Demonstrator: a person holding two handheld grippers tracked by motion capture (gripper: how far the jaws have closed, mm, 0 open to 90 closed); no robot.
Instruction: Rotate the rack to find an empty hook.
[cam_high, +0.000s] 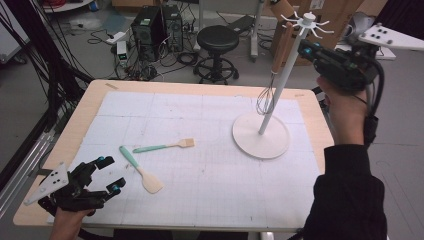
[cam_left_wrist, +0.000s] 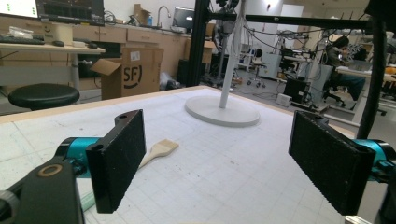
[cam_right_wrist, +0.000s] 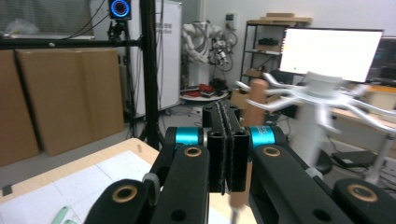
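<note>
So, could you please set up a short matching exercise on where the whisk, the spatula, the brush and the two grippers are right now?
Things:
1. whisk
2. spatula
3. left gripper
4. right gripper

States:
A. jaws wide open, low over the table's near left corner
B. hanging from the white rack
C. jaws shut, raised beside the rack's top
D. lying flat on the mat beside the brush

Pairs: 1-B, 2-D, 3-A, 4-C

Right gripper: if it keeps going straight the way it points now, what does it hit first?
Probably the whisk's wooden handle, hanging from the white rack just beyond the shut right gripper. Depth is hard to judge; it could slip past beside the handle.
</note>
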